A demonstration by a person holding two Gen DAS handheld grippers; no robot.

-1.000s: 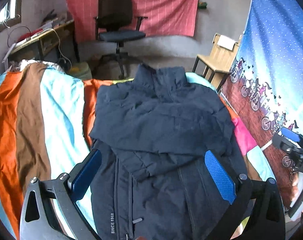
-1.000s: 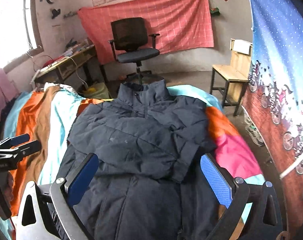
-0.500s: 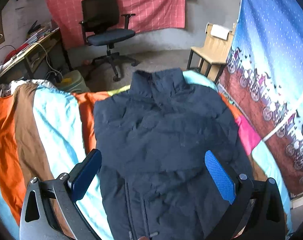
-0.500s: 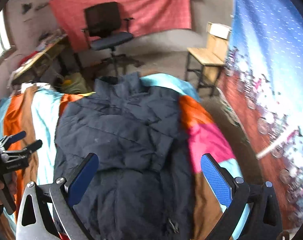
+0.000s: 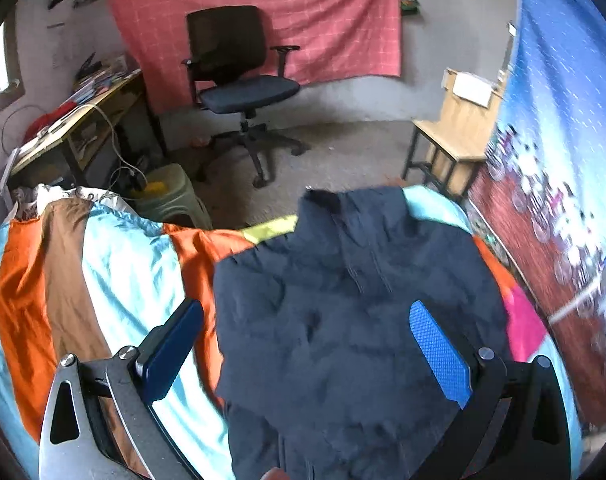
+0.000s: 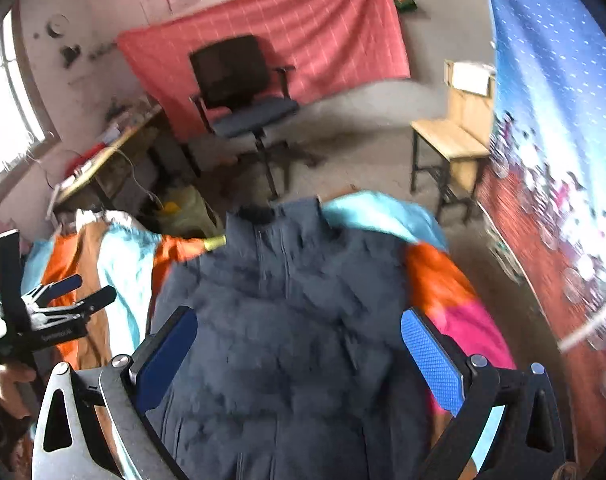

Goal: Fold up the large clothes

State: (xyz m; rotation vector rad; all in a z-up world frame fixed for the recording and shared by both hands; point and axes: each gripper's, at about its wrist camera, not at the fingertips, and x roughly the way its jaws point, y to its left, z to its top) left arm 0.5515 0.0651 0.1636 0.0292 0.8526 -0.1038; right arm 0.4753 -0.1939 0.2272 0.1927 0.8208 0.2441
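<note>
Red cloth (image 5: pixel 259 24) behind office chair (image 5: pixel 239 80); wooden chair (image 5: pixel 455 132).

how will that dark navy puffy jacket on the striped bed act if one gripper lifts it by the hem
The dark navy puffy jacket would probably flop and drape rather than hold shape: its surface shows soft wrinkles. Its quilted bulk suggests it is light for its size. With sleeves folded across its front, a one-sided lift would likely let them slide open.

No lettering can be read; the print on the left claw (image 6: pixel 77 292) is too blurred.
</note>
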